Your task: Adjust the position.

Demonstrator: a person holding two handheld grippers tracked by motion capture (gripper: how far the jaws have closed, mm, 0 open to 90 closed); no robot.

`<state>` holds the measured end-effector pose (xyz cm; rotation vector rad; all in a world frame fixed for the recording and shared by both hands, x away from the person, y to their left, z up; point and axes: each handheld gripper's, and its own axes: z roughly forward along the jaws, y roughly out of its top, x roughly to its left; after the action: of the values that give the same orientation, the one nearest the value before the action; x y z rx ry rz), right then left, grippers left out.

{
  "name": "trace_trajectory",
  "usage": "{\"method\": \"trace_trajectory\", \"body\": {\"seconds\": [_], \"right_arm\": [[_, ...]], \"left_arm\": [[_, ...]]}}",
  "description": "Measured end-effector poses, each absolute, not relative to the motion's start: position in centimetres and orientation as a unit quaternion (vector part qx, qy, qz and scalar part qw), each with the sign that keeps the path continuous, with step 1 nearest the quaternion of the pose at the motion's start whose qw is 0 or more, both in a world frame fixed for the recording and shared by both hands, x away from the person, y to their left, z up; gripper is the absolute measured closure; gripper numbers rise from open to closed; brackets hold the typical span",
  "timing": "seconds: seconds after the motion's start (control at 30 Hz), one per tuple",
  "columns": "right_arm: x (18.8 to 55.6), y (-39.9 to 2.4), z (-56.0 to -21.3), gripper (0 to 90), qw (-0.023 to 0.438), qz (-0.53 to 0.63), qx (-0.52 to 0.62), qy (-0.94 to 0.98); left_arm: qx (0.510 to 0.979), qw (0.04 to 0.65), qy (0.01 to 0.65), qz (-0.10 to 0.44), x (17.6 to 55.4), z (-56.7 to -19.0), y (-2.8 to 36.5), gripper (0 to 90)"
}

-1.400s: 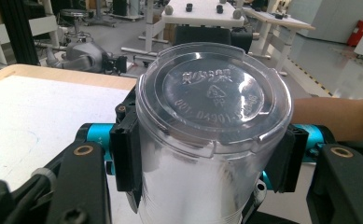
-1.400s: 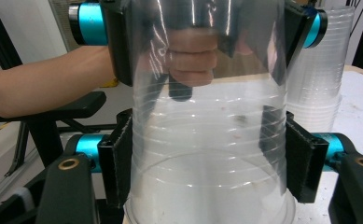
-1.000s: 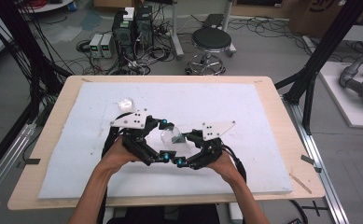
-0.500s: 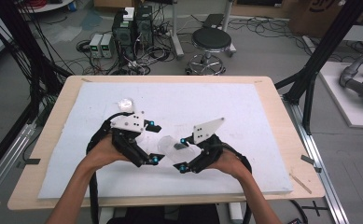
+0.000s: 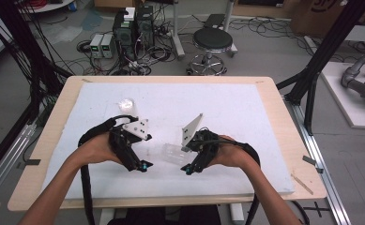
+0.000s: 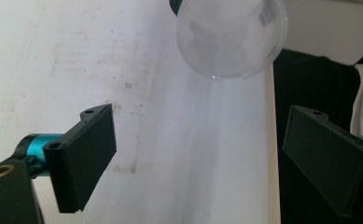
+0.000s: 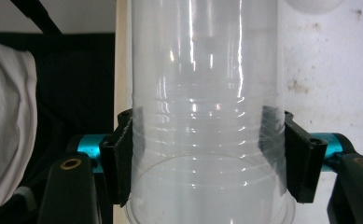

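A big white mat [image 5: 246,117] lies on the wooden table [image 5: 283,122], and on the floor behind the table stand a round black stool [image 5: 212,41], two small grey boxes [image 5: 101,45] and a heap of tangled cables [image 5: 142,58].

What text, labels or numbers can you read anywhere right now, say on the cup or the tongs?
No readable text in any view.
Clear plastic cup: plain, no print or marks.
Right tongs and left tongs: no labels on their black pads.
Cardboard box at the top of the high view: a dark printed mark, cut off and too blurred to read.
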<state>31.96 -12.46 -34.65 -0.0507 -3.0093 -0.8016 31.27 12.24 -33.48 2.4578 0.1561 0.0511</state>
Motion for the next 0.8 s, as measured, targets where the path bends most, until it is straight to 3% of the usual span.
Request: {"method": "trace_trajectory", "body": {"seconds": [0.8], "right_arm": [[31.8, -11.8, -34.3, 31.9, 0.008, -0.195, -0.01, -0.981]], "left_arm": [[0.943, 0.333, 0.021, -0.003, 31.8, -34.2, 7.9, 16.8]]}}
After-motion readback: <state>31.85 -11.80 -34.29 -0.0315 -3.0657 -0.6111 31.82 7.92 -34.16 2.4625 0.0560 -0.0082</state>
